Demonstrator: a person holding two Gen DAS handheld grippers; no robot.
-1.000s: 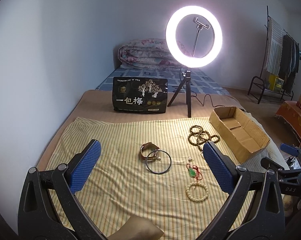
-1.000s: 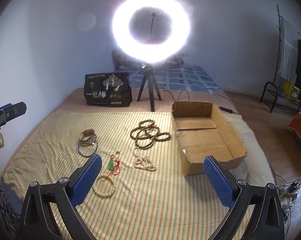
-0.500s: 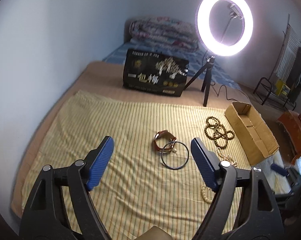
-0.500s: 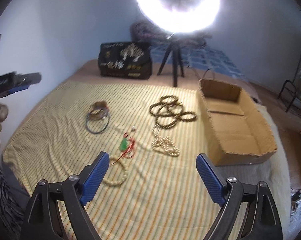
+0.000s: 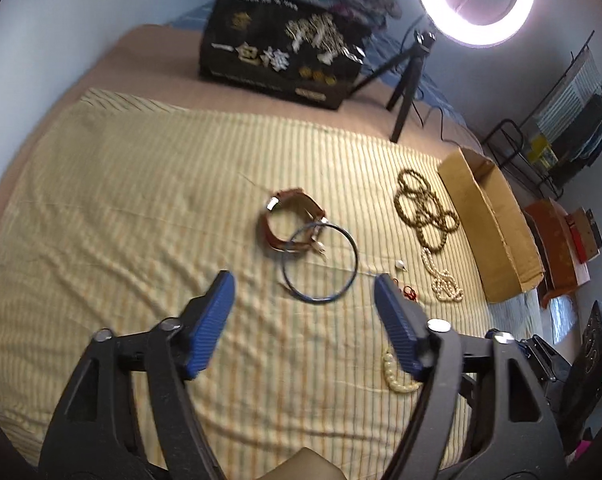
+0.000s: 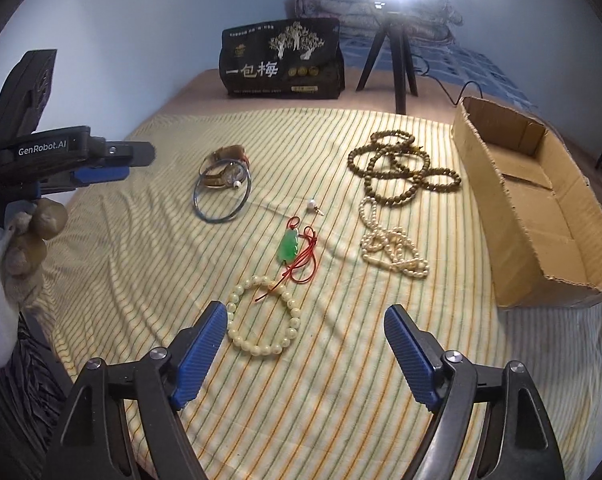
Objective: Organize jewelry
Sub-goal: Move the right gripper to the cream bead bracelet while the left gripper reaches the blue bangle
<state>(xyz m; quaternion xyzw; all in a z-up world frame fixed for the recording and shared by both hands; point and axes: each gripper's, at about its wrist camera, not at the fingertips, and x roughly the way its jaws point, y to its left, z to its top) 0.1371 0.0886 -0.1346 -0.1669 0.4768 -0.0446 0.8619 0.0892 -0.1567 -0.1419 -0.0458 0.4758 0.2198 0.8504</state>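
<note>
Jewelry lies on a yellow striped cloth (image 6: 141, 264). A brown strap watch (image 5: 289, 216) touches a dark bangle (image 5: 319, 264). Brown bead bracelets (image 6: 397, 168), a pearl necklace (image 6: 393, 248), a pearl earring (image 6: 312, 205), a green pendant on red cord (image 6: 290, 246) and a cream bead bracelet (image 6: 261, 316) lie further right. An open cardboard box (image 6: 541, 208) stands at the right. My left gripper (image 5: 303, 312) is open and empty, just short of the bangle. My right gripper (image 6: 305, 344) is open and empty, over the cream bracelet.
A black printed bag (image 6: 281, 64) and a ring light on a tripod (image 5: 405, 84) stand at the back. A wall runs along the left (image 5: 61, 20). A clothes rack (image 5: 573, 132) and a red crate (image 5: 561, 240) stand beyond the bed at the right.
Both grippers have tilted down and moved forward over the cloth. The left now nears the bangle and watch; the right now nears the cream bracelet. Both stay open.
</note>
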